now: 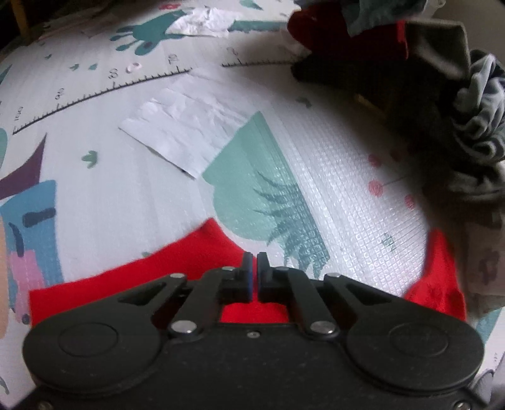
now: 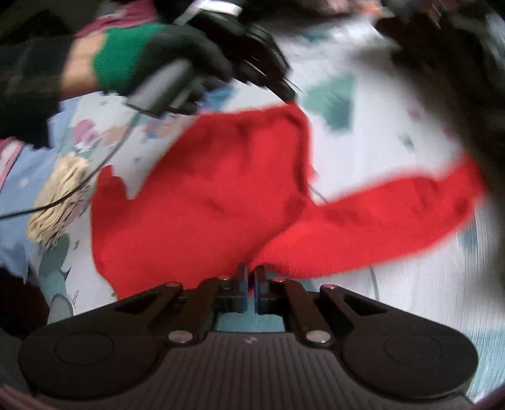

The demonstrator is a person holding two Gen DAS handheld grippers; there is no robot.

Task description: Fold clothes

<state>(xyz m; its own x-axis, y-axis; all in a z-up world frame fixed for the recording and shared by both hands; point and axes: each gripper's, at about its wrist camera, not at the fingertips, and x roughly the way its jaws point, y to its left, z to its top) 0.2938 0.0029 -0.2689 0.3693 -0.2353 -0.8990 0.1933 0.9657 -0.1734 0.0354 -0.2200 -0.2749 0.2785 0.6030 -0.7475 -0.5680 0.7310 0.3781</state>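
A red garment (image 1: 195, 252) lies partly on the patterned play mat (image 1: 341, 148). In the left wrist view my left gripper (image 1: 253, 257) is shut, with the red cloth running under its fingers. Another red piece (image 1: 438, 277) shows at the right edge. The right wrist view is blurred by motion. There the red garment (image 2: 214, 195) hangs stretched between both grippers. My right gripper (image 2: 251, 271) is shut on its near edge, with red cloth between the pads. The left gripper (image 2: 288, 94), held by a black-gloved hand (image 2: 186, 60) with a green cuff, pinches the far top corner.
A heap of dark, red and grey-striped clothes (image 1: 419, 72) fills the mat's far right. A flat white sheet of paper (image 1: 186, 135) lies mid-mat and a crumpled one (image 1: 205, 22) farther back. A thin black cable (image 2: 79, 186) trails from the left gripper.
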